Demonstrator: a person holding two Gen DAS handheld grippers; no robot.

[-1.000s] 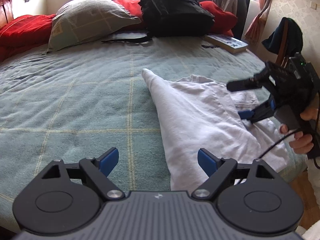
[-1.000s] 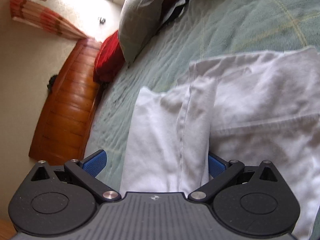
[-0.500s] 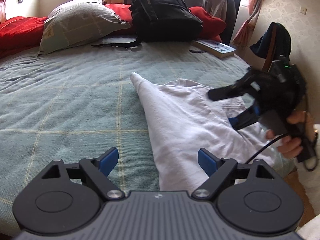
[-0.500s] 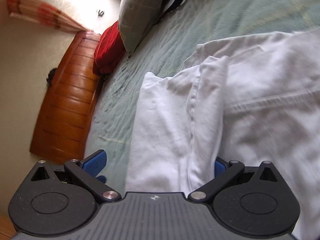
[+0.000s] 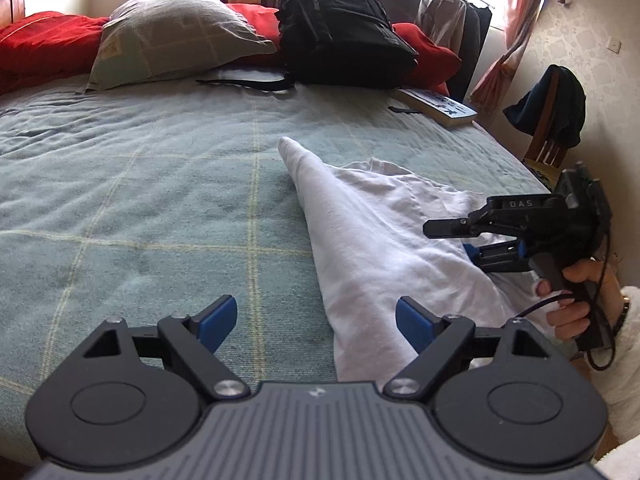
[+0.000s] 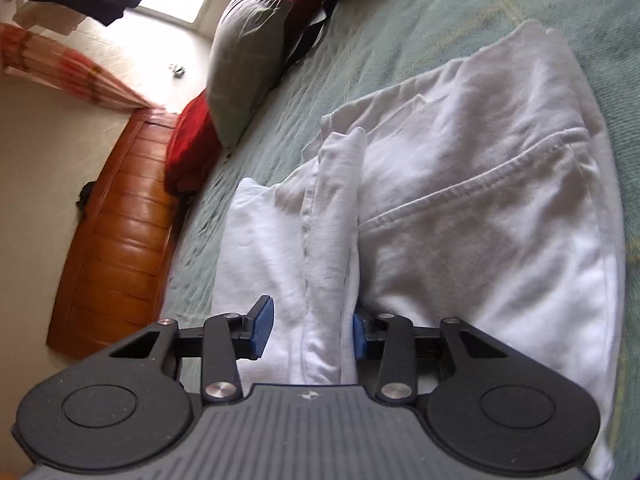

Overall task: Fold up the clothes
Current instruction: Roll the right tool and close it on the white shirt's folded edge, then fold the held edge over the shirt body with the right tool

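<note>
Green bed (image 5: pixel 160 184) holds white pants (image 6: pixel 480 200). Our right gripper (image 6: pixel 308 330) jaws are closing around a fold; our left gripper (image 5: pixel 316 320) jaws stay spread.

The left half of the bed (image 5: pixel 120 200) is left bare, from its near edge up to the pillow (image 5: pixel 172 40) at the head edge. The right half is taken up by the white garment (image 5: pixel 368 232), reaching the right edge. Along the head edge, passage is blocked by the backpack (image 5: pixel 340 36) and a book (image 5: pixel 436 106) near the far right corner.
</note>
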